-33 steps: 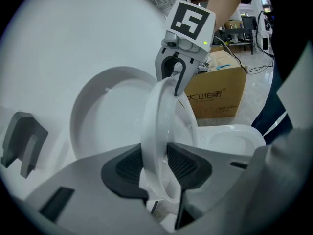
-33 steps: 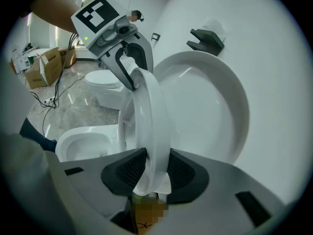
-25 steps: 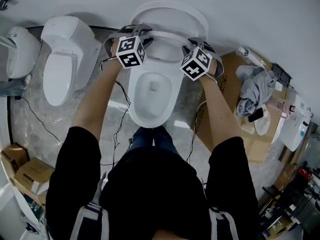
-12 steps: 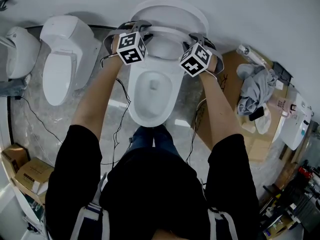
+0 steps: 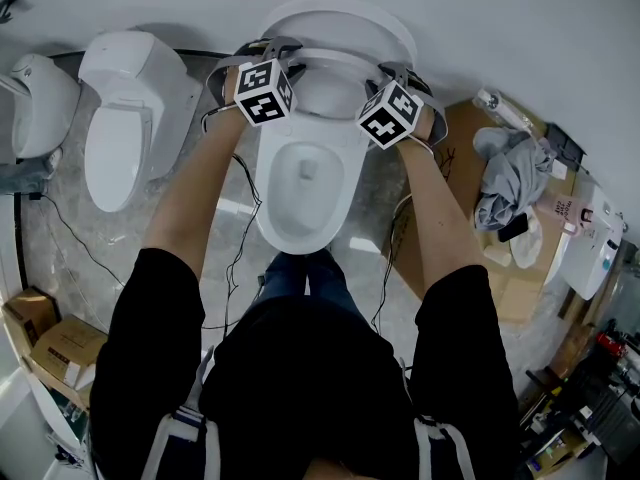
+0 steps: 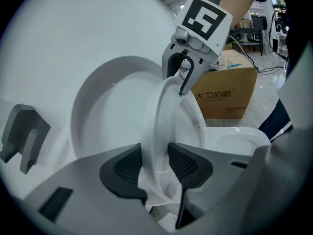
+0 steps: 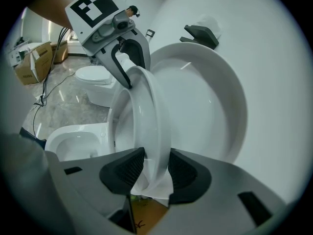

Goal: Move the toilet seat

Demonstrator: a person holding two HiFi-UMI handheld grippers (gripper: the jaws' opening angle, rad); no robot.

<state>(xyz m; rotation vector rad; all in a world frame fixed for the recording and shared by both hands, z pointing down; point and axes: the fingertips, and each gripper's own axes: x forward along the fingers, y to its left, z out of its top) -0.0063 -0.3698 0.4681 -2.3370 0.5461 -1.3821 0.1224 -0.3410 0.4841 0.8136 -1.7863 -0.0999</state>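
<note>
Far out to the left of the left hand-held gripper (image 6: 155, 161), a second toilet (image 5: 120, 138) is sitting on the floor with its lid down. The left hand-held gripper itself is pinching the toilet seat (image 6: 164, 116) on its left rim, with the dark pads (image 6: 122, 165) pressing on the white ring from both sides. The seat is standing tilted up off the bowl (image 5: 268, 208), which is lying open just below both tools. The raised lid (image 6: 107, 111) is sitting just behind the seat on the wall side, a gap showing between the two. Across the ring, the right hand-held gripper (image 7: 156, 169) is doing the same thing on the right rim: jaws clamped on the seat edge, pads touching it on either side. So the seat is hanging between the two of them, one on each side. Past the right hand-held gripper a cardboard box (image 6: 225, 99) is standing on the floor, and further right a grey cloth (image 5: 505, 183) is lying in a heap.
</note>
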